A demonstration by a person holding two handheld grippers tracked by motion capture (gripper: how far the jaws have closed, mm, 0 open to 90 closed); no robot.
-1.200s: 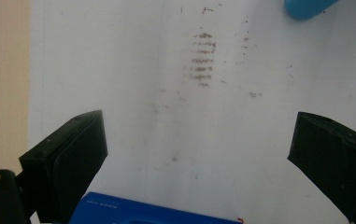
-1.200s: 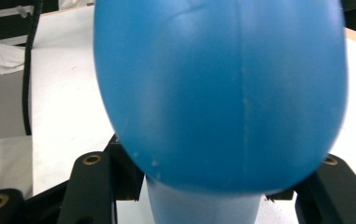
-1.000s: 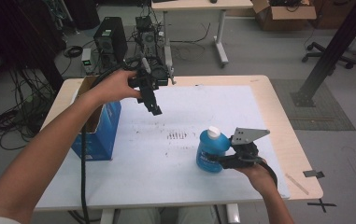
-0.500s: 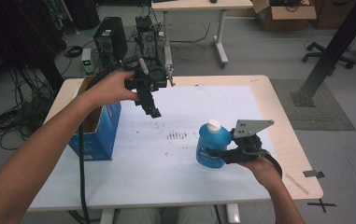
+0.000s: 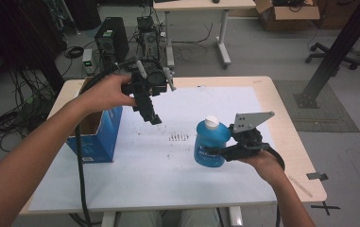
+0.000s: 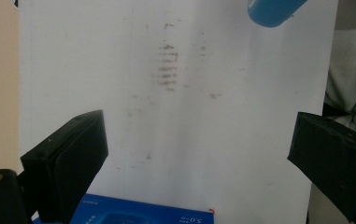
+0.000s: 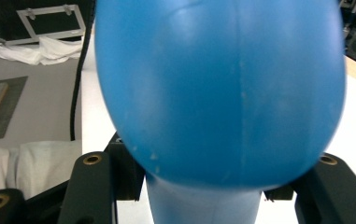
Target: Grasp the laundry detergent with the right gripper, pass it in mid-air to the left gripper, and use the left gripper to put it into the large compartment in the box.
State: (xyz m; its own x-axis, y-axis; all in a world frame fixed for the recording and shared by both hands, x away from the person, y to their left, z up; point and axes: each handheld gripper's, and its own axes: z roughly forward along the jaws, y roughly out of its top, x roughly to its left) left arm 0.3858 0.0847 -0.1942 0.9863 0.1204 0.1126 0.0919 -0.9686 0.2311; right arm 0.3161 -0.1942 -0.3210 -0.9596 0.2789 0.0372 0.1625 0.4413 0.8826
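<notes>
Your right gripper (image 5: 221, 152) clamps bottle (image 5: 210, 142), lifted off table (image 5: 281, 113), right of centre; your left gripper (image 5: 153, 118) empty, jaws wide, near box (image 5: 97, 137); step: carrying; next, likely bring bottle over box, keep it upright.

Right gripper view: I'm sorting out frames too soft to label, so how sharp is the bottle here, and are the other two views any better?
Right gripper view: the blue bottle is very close and soft-edged. Left gripper view: the smudged white sheet looks slightly hazy, evenly lit. High view: sharp, no harsh glare on the table.
</notes>
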